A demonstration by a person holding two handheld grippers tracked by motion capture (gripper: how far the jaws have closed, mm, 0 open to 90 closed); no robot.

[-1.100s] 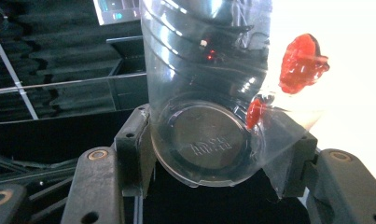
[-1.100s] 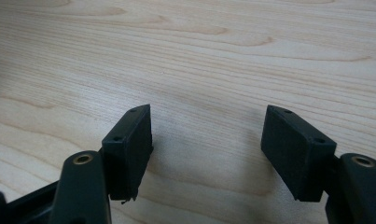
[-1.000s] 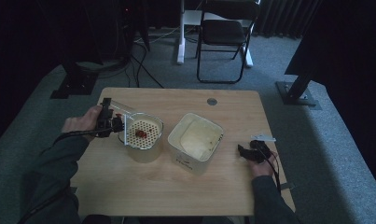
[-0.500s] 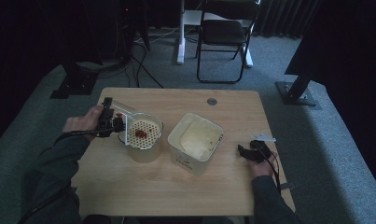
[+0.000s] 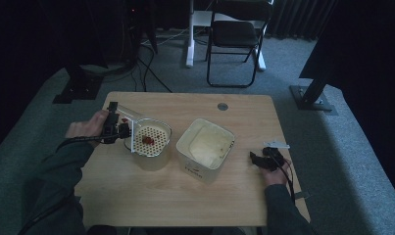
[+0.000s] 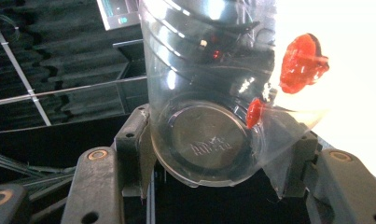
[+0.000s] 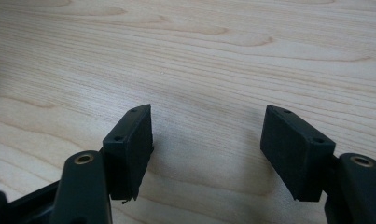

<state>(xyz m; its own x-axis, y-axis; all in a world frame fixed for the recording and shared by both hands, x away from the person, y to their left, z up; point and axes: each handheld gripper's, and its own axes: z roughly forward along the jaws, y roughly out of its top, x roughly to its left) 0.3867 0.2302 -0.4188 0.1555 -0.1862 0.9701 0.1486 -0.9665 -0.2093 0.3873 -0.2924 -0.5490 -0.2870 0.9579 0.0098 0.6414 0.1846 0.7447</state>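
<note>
Wooden table (image 5: 151, 205), pale and rectangular, stands on grey carpet and carries all items under review; a small round grommet (image 5: 222, 106) sits near its far edge. Next in size, a white square container (image 5: 205, 147) stands near the table's centre, holding a pale creamy content. Just to its left stands a round cup (image 5: 151, 159) topped by a white perforated strainer (image 5: 147, 139), and a small red piece (image 5: 147, 140) lies on the strainer's holes. A clear plastic cup (image 5: 128, 118) is held tipped on its side at the strainer's left rim, its mouth towards the strainer. The left gripper (image 5: 112, 130) pinches this clear cup: in the left gripper view the two black pads press against the cup's (image 6: 204, 107) base on either side, and two red smears (image 6: 302, 60) cling inside its wall. The person's left hand (image 5: 87, 128) grips that tool at the table's left edge. The right gripper (image 5: 261, 159) rests on the table near the right edge, well apart from the white container; in the right gripper view (image 7: 206, 140) its jaws stand spread with bare wood between them and nothing held. A small white tag (image 5: 276, 144) lies just beyond it.
</note>
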